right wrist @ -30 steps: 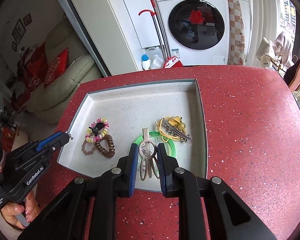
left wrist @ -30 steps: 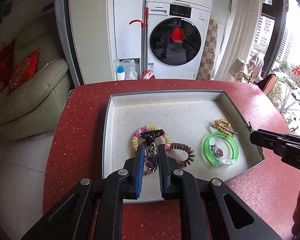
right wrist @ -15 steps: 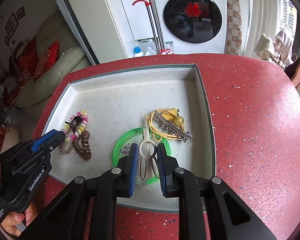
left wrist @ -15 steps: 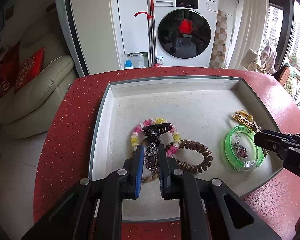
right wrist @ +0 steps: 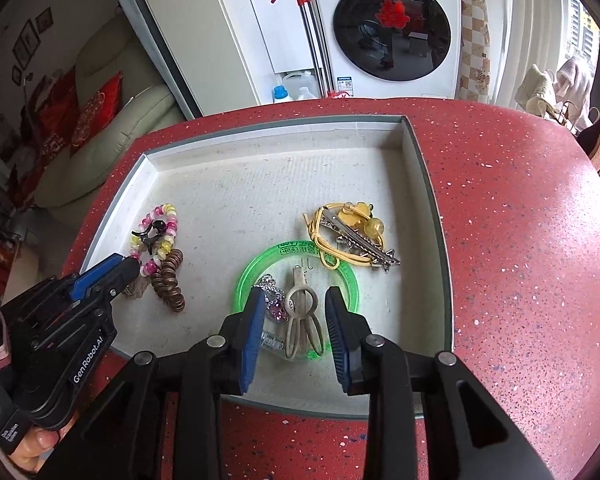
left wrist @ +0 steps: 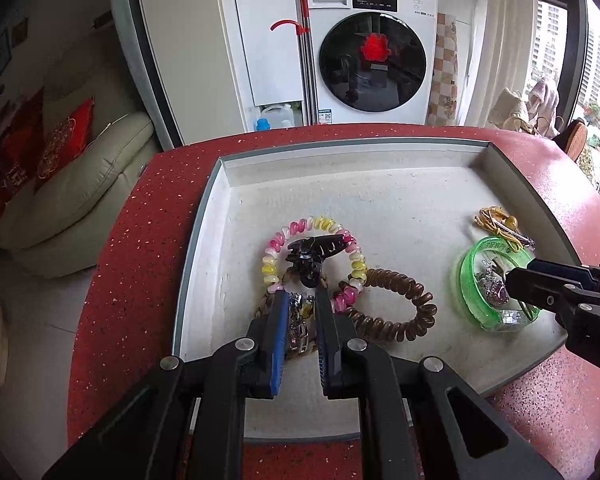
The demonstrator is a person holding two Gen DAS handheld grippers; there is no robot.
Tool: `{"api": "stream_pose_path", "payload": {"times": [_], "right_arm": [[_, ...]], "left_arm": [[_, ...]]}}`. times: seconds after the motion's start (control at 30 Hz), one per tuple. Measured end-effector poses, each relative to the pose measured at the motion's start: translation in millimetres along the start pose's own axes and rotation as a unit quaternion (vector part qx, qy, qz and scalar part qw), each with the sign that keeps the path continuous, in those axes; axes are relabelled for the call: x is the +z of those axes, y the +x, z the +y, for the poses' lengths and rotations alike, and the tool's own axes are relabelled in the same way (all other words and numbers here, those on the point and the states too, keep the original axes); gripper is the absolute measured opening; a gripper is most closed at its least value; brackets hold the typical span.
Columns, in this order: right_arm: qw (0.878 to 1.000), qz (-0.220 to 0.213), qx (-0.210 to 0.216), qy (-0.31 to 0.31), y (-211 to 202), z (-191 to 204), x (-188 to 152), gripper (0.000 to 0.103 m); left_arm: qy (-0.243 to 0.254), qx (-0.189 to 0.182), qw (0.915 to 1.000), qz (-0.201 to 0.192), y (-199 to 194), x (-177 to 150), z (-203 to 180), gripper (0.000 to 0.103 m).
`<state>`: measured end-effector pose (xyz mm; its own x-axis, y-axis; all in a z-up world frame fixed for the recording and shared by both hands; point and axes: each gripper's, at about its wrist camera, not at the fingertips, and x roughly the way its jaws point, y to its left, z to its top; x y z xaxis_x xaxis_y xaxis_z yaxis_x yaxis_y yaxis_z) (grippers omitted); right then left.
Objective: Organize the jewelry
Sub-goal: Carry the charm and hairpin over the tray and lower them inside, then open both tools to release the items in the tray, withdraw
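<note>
A grey tray (left wrist: 204, 216) (right wrist: 428, 184) lies on the red table. My left gripper (left wrist: 301, 300) is slightly open around a silver jewelled piece (left wrist: 298, 328) beside a pink-yellow beaded bracelet (left wrist: 312, 228), a black claw clip (left wrist: 312, 254) and a brown coil hair tie (left wrist: 396, 308). My right gripper (right wrist: 296, 300) is open over a green bangle (right wrist: 256, 268); a beige hair clip (right wrist: 302, 316) and a purple-stone chain (right wrist: 274, 300) lie between its fingers. A yellow cord with a silver clip (right wrist: 356, 236) lies beyond.
The red speckled table (right wrist: 520, 240) surrounds the tray. A washing machine (left wrist: 368, 52), a red-handled mop (left wrist: 304, 60) and a beige sofa (left wrist: 80, 184) stand beyond the table's far edge.
Both grippers moved forward and down over the tray. The right jaws opened and let the beige clip lie in the green bangle. The left jaws widened a little around the silver piece.
</note>
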<state>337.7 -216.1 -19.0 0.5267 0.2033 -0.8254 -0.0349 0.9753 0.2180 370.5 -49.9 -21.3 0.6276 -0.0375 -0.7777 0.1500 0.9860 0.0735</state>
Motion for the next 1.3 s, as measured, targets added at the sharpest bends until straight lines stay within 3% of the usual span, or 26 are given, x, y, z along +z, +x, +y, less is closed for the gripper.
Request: {"api": "stream_pose_path", "payload": {"times": [0.23, 0.53, 0.57, 0.6, 0.63, 0.7, 0.93, 1.13, 1.3], "right_arm": [[0.999, -0.031, 0.014, 0.008, -24, 0, -4, 0.052], [0.999, -0.046, 0.013, 0.023, -43, -7, -13, 0.054], [0.999, -0.046, 0.013, 0.025, -44, -7, -14, 0.054], [0.998, -0.046, 0.013, 0.026, -45, -7, -16, 0.054], [0.998, -0.047, 0.012, 0.026, -46, -7, -16, 0.054], [0.999, -0.047, 0.011, 0.023, -47, -6, -18, 0.054], [0.999, -0.046, 0.005, 0.012, -50, -1, -26, 0.054], [0.998, -0.067, -0.008, -0.005, -63, 10, -41, 0.081], [0.996, -0.086, -0.021, -0.012, -74, 18, -57, 0.082]], "left_arm": [[-0.008, -0.01, 0.9997, -0.019, -17, -3, 2, 0.032], [-0.016, -0.004, 0.9989, -0.045, -41, -7, 6, 0.032], [-0.016, -0.003, 0.9989, -0.045, -42, -7, 7, 0.038], [-0.016, -0.001, 0.9989, -0.044, -43, -8, 7, 0.056], [-0.021, 0.005, 0.9987, -0.046, -44, -9, 9, 0.103], [-0.03, 0.015, 0.9966, -0.075, -56, -12, 12, 0.103], [-0.024, 0.01, 0.9975, -0.065, -68, -21, 13, 0.103], [-0.02, 0.015, 0.9976, -0.065, -80, -31, 13, 0.103], [-0.034, 0.005, 0.9974, -0.064, -93, -42, 15, 0.103]]}}
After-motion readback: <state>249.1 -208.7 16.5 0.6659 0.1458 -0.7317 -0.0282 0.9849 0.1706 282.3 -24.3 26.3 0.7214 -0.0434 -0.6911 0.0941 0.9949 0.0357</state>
